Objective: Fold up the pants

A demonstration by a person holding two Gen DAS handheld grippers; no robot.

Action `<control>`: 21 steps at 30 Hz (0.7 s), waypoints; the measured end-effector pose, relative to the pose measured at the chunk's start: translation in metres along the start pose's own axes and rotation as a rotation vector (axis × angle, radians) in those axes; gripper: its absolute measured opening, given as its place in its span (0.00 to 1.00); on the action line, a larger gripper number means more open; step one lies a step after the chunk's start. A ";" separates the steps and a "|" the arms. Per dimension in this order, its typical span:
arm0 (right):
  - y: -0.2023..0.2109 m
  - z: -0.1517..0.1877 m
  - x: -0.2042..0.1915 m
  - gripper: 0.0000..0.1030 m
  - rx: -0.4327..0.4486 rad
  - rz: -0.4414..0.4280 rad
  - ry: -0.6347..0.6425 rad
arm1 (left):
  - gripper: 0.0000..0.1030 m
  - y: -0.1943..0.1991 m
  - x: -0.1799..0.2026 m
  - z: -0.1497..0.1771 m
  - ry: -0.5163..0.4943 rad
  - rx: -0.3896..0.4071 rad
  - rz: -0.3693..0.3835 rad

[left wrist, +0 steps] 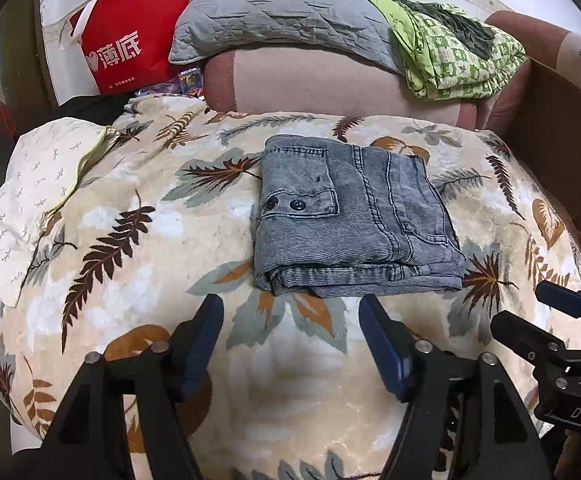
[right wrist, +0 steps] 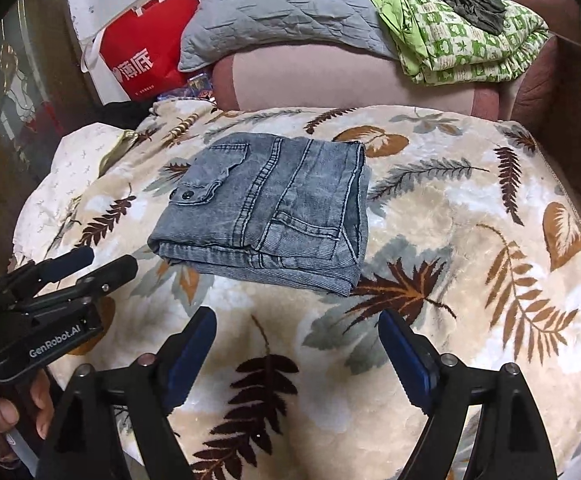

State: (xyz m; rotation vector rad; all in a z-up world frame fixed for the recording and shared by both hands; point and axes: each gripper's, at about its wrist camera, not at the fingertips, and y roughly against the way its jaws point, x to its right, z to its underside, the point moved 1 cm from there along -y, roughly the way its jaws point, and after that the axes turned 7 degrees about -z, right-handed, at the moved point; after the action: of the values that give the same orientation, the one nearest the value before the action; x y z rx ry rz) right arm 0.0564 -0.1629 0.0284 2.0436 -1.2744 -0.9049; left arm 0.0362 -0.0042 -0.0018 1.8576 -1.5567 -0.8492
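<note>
Blue-padded fingers of the left hand-held gripper (left wrist: pixel 291 312) fill the bottom of the left wrist view, spread wide apart with nothing between them, hovering over the leaf-print blanket (left wrist: pixel 138 280). Just ahead of its fingertips lie the pants (left wrist: pixel 350 216), grey-blue denim folded into a compact, roughly square stack, flat on the blanket. A flap pocket with two dark buttons sits on the top layer at the left side, and the thick folded edge faces the left hand-held gripper, close to it but not touching.

From the right wrist view, the right hand-held gripper (right wrist: pixel 296 322) is likewise wide open and empty, above the blanket. The pants lie ahead of it and off to the left, with a gap of blanket between. The left hand-held gripper shows at the left edge of this view, near the stack's near left corner, with fingers of the person's hand (right wrist: pixel 14 408) wrapped under its body.

Around the pants the blanket is bare. A white pillow (left wrist: pixel 22 200) with a small sprig print lies at the blanket's left edge, well apart from the stack. Behind the blanket runs a pink padded backrest (left wrist: pixel 330 84); a grey quilted pillow (left wrist: pixel 274 8) leans on top of it, and a folded green-patterned quilt (left wrist: pixel 458 52) with a dark cloth on top sits at its right end. A red paper bag (left wrist: pixel 130 40) with white lettering stands at the back left. Nothing lies between either hand-held gripper and the pants.
</note>
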 end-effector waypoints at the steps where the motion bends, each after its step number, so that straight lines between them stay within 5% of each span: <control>1: -0.001 0.001 0.000 0.83 -0.003 0.004 0.003 | 0.69 0.001 0.000 0.000 -0.002 0.001 0.003; 21: -0.002 0.005 -0.008 0.83 -0.008 0.028 0.032 | 0.70 0.008 -0.007 0.005 0.016 0.045 0.022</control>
State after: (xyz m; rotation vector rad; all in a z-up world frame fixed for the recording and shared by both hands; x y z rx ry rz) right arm 0.0511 -0.1548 0.0256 2.0208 -1.2775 -0.8603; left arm 0.0260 0.0016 0.0022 1.8713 -1.5960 -0.7941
